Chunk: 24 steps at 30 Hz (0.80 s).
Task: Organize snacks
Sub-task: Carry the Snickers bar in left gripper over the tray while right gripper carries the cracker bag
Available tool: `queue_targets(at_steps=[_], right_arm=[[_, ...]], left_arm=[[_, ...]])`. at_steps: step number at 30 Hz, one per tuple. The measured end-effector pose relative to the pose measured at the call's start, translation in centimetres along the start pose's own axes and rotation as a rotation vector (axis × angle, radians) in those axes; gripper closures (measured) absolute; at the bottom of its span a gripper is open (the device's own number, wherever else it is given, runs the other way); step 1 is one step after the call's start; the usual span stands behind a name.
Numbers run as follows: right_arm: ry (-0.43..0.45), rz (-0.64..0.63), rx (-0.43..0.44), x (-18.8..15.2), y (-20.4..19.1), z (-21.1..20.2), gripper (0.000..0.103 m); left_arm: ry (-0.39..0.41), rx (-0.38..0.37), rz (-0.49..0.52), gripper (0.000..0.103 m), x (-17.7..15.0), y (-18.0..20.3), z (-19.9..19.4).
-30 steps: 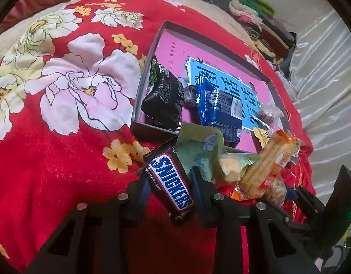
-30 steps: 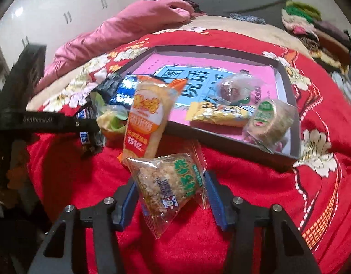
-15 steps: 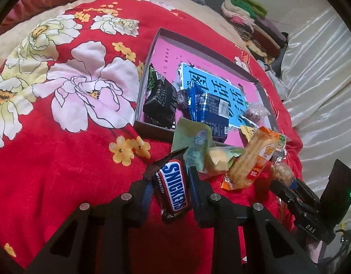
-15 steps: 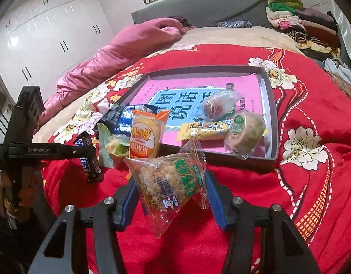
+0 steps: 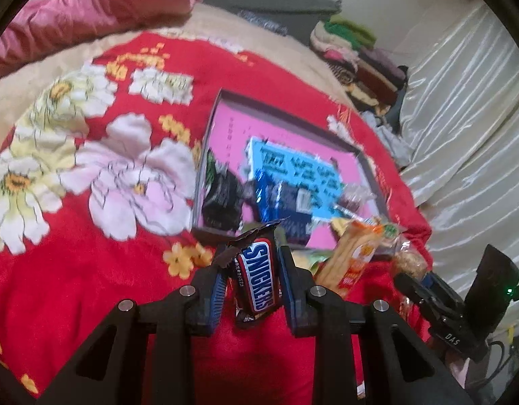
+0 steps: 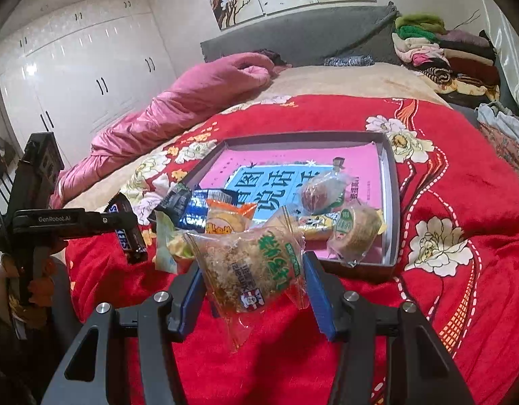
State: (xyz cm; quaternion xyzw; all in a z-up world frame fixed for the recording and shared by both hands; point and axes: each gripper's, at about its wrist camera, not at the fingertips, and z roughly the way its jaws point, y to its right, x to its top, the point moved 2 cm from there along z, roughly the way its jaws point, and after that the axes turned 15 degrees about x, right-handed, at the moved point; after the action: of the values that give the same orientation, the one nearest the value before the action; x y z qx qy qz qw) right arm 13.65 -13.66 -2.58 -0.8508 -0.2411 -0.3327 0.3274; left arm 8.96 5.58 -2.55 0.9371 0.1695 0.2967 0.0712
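Both grippers are carrying snacks above the red floral blanket (image 6: 462,185), short of the shallow grey box with the pink printed liner (image 6: 392,182), which serves as landmark. The left gripper (image 5: 253,280) is clamping a brown Snickers bar (image 5: 257,285) across its width, wrapper end torn and jutting up; it is hanging just before the box's near-left corner. The right gripper (image 6: 254,283) is pinching a clear crinkly packet of crumbly brown cake with green lettering (image 6: 249,266), jaws partly apart around its bulk, just in front of the box's near wall. Risks, as judged: the slick packet is sitting loosely and could be slipping out sideways; an orange-wrapped pastry (image 6: 225,219) and a pale green packet (image 6: 165,246) are leaning on the near wall and could be getting knocked. The two grippers are near each other and could be colliding on approach.
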Motion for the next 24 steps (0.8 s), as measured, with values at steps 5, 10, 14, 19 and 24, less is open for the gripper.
queue_targets(at_steps=[5,10,14,19,24], right_arm=[[0.021,-0.009,-0.006,0.2,-0.1,-0.4,0.047],[0.034,-0.014,-0.013,0.5,0.0,-0.5,0.047],[0.051,-0.015,-0.023,0.7,0.3,-0.7,0.047],[0.076,-0.017,-0.040,1.1,0.6,-1.1,0.047],[0.072,-0.027,-0.058,1.5,1.0,-0.5,0.047]], left_arm=[[0.066,-0.004,0.006,0.073,1.2,0.4,-1.0],[0.121,-0.002,-0.006,0.073,2.6,0.3,-1.5],[0.142,0.001,-0.018,0.073,3.7,0.2,-1.4],[0.155,0.009,-0.025,0.073,4.6,0.0,-0.7],[0.149,0.008,-0.012,0.073,5.1,0.3,0.3]])
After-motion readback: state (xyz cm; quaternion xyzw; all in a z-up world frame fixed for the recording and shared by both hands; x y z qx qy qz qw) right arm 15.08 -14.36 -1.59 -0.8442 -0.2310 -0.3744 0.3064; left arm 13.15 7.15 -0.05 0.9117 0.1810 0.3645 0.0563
